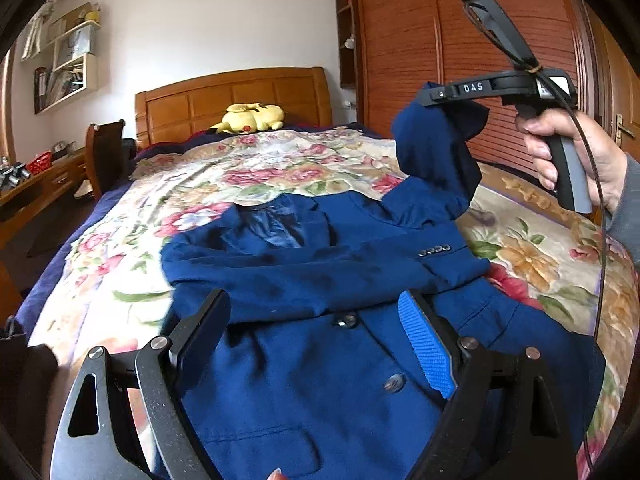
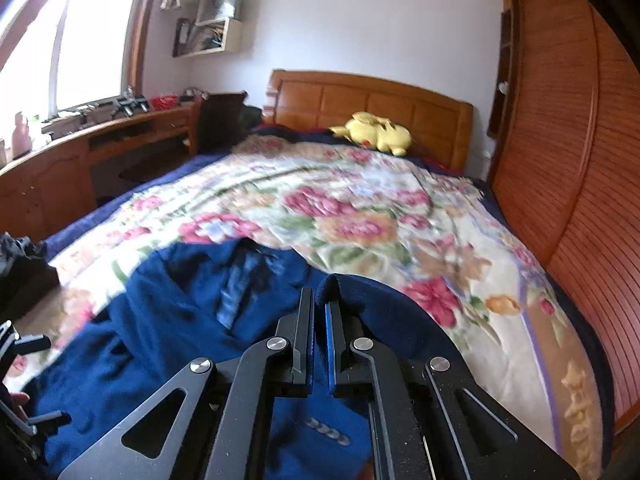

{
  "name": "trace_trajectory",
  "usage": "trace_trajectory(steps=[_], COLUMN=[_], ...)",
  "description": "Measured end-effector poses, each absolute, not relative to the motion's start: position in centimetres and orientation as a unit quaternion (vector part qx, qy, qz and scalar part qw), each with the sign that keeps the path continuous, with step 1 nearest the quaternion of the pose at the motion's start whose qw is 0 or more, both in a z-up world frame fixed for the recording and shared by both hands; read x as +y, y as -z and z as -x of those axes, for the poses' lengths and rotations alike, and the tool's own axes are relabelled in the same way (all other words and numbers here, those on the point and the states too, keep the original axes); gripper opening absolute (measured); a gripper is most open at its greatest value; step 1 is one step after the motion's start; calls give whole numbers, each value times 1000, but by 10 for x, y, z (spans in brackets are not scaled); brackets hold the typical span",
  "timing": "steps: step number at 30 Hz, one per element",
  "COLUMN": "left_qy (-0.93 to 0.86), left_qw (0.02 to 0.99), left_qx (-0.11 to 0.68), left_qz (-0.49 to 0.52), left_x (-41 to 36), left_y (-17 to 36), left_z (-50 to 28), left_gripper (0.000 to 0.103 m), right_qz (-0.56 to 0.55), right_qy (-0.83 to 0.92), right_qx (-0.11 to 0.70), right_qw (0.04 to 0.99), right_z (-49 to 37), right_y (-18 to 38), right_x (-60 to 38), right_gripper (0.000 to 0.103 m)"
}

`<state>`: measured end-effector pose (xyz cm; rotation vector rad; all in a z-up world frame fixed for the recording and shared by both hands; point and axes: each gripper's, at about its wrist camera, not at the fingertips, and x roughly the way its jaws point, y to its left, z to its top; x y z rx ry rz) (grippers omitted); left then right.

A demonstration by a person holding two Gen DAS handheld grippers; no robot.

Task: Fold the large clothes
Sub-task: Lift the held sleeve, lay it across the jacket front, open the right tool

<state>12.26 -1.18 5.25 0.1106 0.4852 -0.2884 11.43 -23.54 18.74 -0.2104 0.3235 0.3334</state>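
- The blue jacket [image 1: 304,288] lies front up on the flowered blanket [image 1: 168,184] of the bed, collar toward the headboard [image 1: 236,100], buttons showing down its middle.
- One sleeve [image 1: 436,152] is lifted clear of the jacket's body, hanging from my right tongs [image 1: 430,98].
- My right tongs are clamped on the sleeve's end; my hand [image 1: 576,156] grips their handle.
- My left tongs [image 1: 316,344] hover over the jacket's front with jaws spread wide, nothing between them.
- A yellow plush toy [image 2: 376,132] lies by the headboard, a wooden wardrobe [image 1: 460,40] beside the bed.
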Motion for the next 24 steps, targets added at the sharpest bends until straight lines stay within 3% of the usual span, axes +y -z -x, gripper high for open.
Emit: trace_trajectory(steps=[8,21,24], left_qy=[106,67,65], left_qw=[966,969,970], left_qx=[229,232,232], left_qz=[-50,-40,-38], left_x=[32,77,80], left_y=[-65,-61,-61], left_z=[-105,-101,-102], left_gripper=[87,87,87], right_qz=[93,110,112], right_qy=[-230,-288,-294], right_qx=[153,223,241], right_qw=[957,925,918], right_z=[-90,-74,-73], right_y=[-188,-108,-94], right_x=[-195,-153,-140], right_gripper=[4,4,9])
